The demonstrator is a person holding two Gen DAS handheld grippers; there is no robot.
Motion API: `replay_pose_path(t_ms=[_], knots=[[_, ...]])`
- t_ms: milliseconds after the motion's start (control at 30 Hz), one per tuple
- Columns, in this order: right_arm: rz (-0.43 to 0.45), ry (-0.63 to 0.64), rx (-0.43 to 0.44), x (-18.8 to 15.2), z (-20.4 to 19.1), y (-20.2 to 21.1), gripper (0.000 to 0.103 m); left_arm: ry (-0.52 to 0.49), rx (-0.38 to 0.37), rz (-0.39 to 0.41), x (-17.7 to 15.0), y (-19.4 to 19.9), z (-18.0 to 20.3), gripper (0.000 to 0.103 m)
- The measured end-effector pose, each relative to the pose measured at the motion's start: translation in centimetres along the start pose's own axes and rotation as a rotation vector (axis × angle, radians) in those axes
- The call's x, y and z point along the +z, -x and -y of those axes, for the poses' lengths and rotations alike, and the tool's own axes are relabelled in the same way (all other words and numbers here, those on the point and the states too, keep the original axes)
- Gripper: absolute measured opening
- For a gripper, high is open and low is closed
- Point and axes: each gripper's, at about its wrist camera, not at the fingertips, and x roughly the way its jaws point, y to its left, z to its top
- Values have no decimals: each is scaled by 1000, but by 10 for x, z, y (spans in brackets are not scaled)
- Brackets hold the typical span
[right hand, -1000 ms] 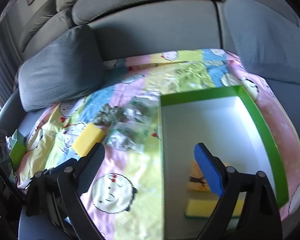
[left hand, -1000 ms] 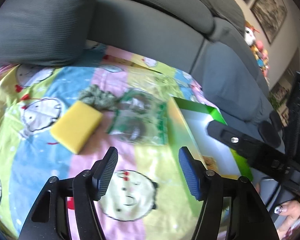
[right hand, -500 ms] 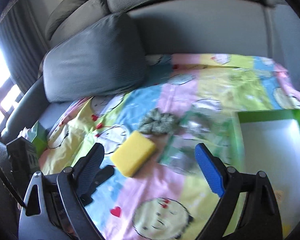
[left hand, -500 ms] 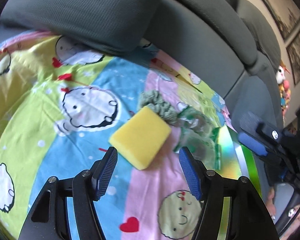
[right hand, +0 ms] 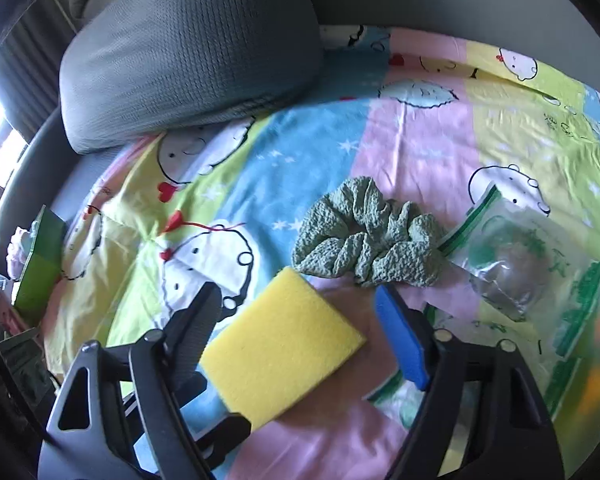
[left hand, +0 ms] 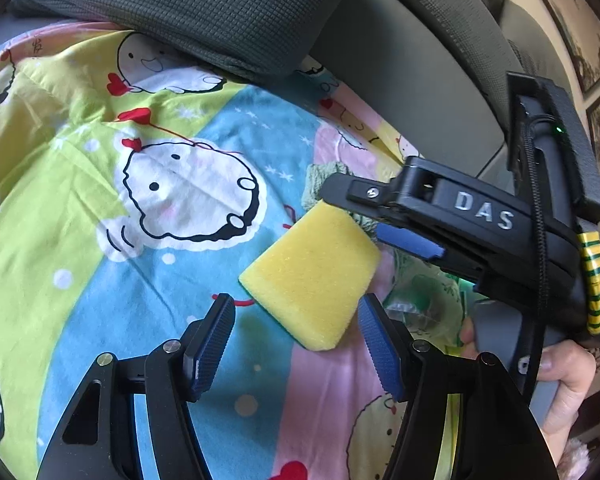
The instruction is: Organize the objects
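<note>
A yellow sponge lies flat on the cartoon-print sheet; it also shows in the right wrist view. My left gripper is open just short of the sponge's near end. My right gripper is open with the sponge between its fingers, not squeezed. In the left wrist view the right gripper reaches over the sponge's far end. A green scrunchie lies just beyond the sponge. A clear zip bag with dark contents lies to its right.
A grey cushion leans on the sofa back behind the sheet. A green box sits at the left edge of the sofa seat in the right wrist view. Framed pictures hang on the wall at right.
Both grippers moved left from the green tray toward the sponge. The right gripper now straddles the sponge, and the tray has left both views.
</note>
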Motion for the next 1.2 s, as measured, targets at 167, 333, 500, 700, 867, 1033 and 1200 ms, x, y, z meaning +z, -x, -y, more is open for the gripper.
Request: replay_pose_path(t_ms=[167,333,500,700,867,1033,1200], knots=[[-29,11,10,2,-1,-14,71,2,-21,-6,-2,-4,-1,62],[-80,15,9,-4,-2,-25,66,-13,-22,0,-7,-4,2,50],[-64,5,30,-11,-3,-19,62,-53,8,15,-11,1,10,50],[-28,-15,54,-17,-7,2,62,-105,15,46,-13,17,23,50],[26,-22,71,-23,-12,32,62,-142,7,84,-14,37,36,50],[79,3,67,-31,-21,64,63,-177,1,129,-19,59,49,50],[121,8,60,-41,-29,92,63,-203,-8,163,-22,76,60,50]])
